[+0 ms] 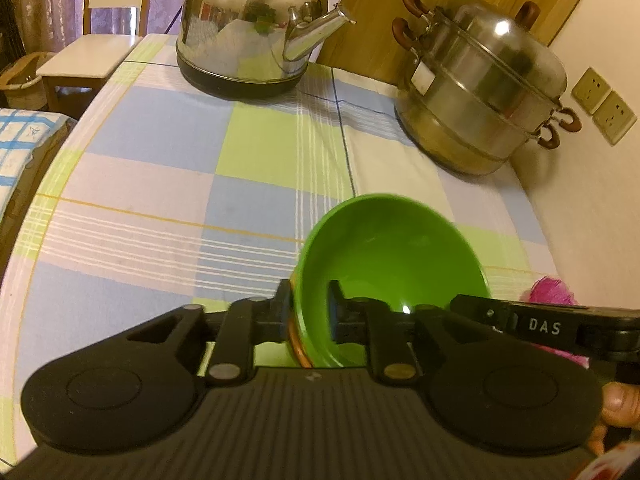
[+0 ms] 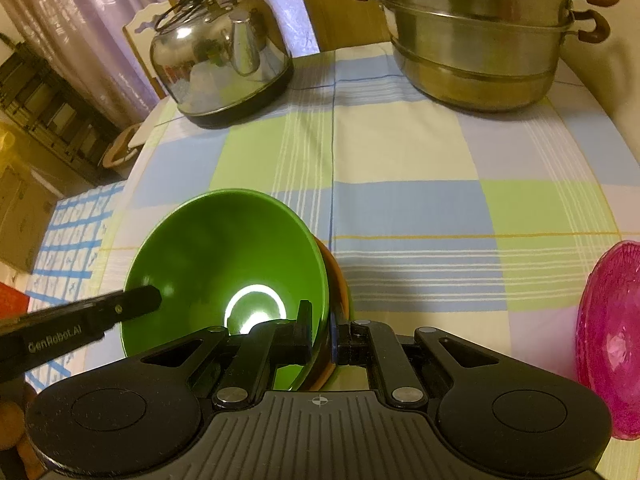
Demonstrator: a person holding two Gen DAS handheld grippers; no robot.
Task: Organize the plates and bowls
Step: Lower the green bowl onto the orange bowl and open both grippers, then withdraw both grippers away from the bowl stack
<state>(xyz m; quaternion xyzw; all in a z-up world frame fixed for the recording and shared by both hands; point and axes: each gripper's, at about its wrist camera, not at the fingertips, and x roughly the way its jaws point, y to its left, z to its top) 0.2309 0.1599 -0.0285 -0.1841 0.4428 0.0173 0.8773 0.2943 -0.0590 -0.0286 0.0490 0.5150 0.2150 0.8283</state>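
Checked tablecloth (image 1: 160, 184); green bowl (image 1: 384, 256) rim between both grippers' fingers (image 2: 304, 328) (tilted).

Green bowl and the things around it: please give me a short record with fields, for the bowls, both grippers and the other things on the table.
green bowl: nested in an orange bowl, of which only an edge shows
left gripper: straddles the bowls' rim, jaws loose
right gripper: shut on the opposite rim, both walls between its fingers
pink dish: apart, at the right edge
kettle: far side
steamer pot: far right, lid on
tablecloth: checked
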